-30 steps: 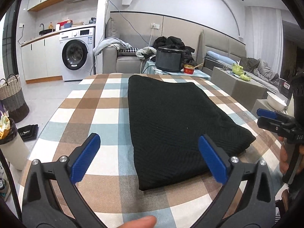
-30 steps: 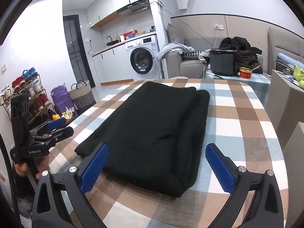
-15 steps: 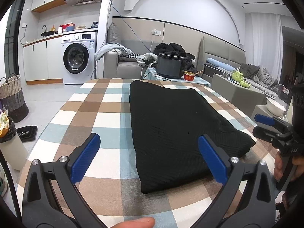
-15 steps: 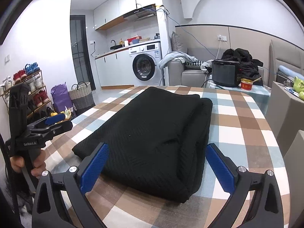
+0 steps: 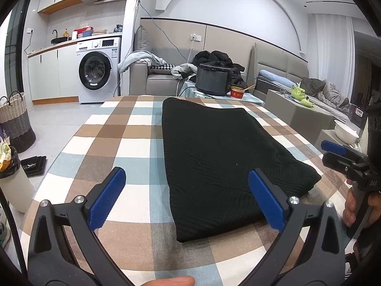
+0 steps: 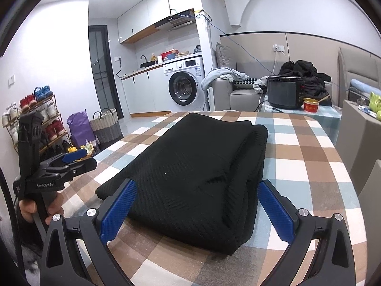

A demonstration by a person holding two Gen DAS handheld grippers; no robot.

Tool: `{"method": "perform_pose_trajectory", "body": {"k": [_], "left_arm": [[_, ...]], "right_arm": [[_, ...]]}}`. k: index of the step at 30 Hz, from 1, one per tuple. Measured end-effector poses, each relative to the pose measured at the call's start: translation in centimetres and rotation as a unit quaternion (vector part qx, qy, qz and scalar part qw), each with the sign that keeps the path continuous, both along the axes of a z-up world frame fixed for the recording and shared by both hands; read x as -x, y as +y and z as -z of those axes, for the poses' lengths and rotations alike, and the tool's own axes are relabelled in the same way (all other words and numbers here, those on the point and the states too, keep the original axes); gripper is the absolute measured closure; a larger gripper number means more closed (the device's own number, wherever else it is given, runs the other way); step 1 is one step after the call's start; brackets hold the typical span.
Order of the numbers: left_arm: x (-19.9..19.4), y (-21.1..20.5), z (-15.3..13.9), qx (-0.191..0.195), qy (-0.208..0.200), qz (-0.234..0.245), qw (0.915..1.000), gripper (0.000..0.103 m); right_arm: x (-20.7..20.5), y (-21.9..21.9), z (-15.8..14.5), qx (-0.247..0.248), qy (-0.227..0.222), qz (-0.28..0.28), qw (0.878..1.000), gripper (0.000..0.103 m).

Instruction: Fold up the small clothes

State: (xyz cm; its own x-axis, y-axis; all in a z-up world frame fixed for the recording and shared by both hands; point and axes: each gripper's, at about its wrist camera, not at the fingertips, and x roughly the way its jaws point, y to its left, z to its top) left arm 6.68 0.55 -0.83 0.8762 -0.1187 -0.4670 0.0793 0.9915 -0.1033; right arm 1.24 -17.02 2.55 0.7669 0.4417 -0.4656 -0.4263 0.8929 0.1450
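Note:
A black knitted garment (image 5: pixel 214 152) (image 6: pixel 197 166) lies folded into a long rectangle on the checked tablecloth (image 5: pixel 119 143) (image 6: pixel 297 157). My left gripper (image 5: pixel 188 197) hovers open just short of the garment's near left corner, with nothing between its blue pads. Over the near right end of the fold, my right gripper (image 6: pixel 195 205) is held open and empty. The left wrist view shows the right gripper (image 5: pixel 343 155) from the side at the far right, in a hand. In the right wrist view the left gripper (image 6: pixel 64 162) appears at the left, also hand-held.
Beyond the table stand a sofa with clothes (image 5: pixel 162 71), a black cooker (image 5: pixel 213 78) and a red bowl (image 5: pixel 237 92). A washing machine (image 5: pixel 97 71) and a woven basket (image 5: pixel 16 121) are at the left. A grey side table (image 5: pixel 297 112) sits right.
Both grippers have risen and tilted slightly upward; the garment sits lower in both views. The garment itself has not moved, and both grippers stay open.

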Motion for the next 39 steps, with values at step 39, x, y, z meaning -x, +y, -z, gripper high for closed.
{"method": "perform_pose_trajectory", "body": {"k": [39], "left_arm": [[-0.30,-0.07,0.19,0.000,0.002,-0.001,1.0000,0.001]], "right_arm": [[0.08,-0.06,-0.09,0.002,-0.001,0.000,1.000,0.000]]}}
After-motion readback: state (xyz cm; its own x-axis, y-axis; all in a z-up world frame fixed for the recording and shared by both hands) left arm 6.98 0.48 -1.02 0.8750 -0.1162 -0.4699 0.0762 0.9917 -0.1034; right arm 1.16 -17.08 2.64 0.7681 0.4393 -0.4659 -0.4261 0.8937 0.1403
